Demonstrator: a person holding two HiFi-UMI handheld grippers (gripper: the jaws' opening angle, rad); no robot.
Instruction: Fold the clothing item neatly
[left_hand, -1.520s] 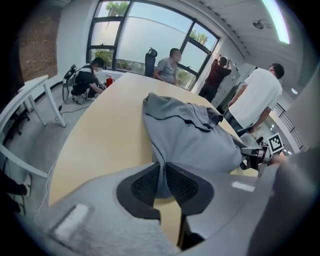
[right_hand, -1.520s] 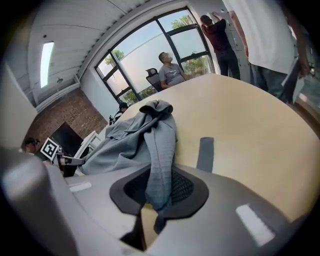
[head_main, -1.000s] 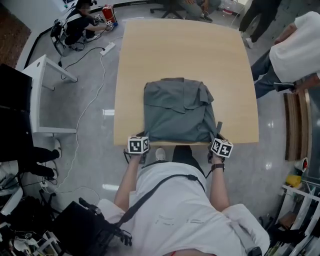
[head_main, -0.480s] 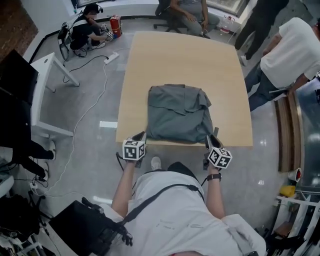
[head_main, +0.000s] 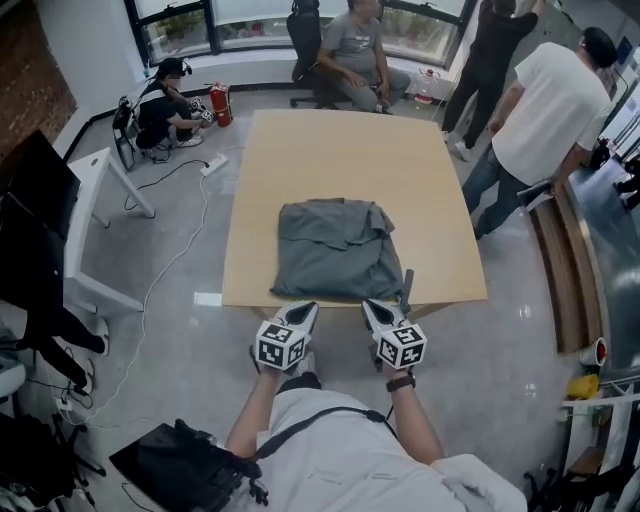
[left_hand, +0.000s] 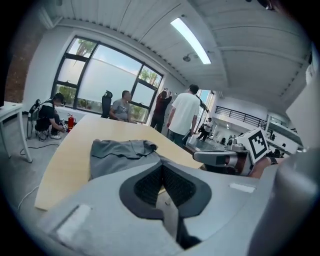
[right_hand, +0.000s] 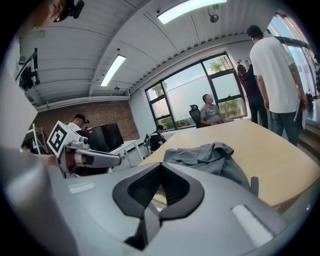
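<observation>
— Well, log it: both tools hang just off the near edge of the table (head_main: 340, 150). The left gripper (head_main: 306, 310) and the right gripper (head_main: 372, 306) have each just been closing. Their pads meet with nothing between them.

— And the clothing item (head_main: 330, 250)?

— Grey, at the grippers' 12 o'clock, lying close to the table's near edge. It's already a rough rectangle, with a rumpled bunch at its 1 o'clock corner.

— So I'd read the step as a reach in, for one more fold or a tidy-up.

— Likely. To do it well, open both sets of jaws before they meet the cloth. Pinch the 5 and 7 o'clock corners through every layer and lift both sides level. Lay the fold over without dragging, then flatten that bunch.

— What does each view add?

— The head view alone gives the item's whole outline. It also shows a small dark strip (head_main: 405, 285) at the item's 4 o'clock; I cannot tell what that is. Only the gripper views show the pads closed together and how high the far rumple stands. The left gripper view catches the right gripper at 3 o'clock, and the right gripper view catches the left at 9.
</observation>
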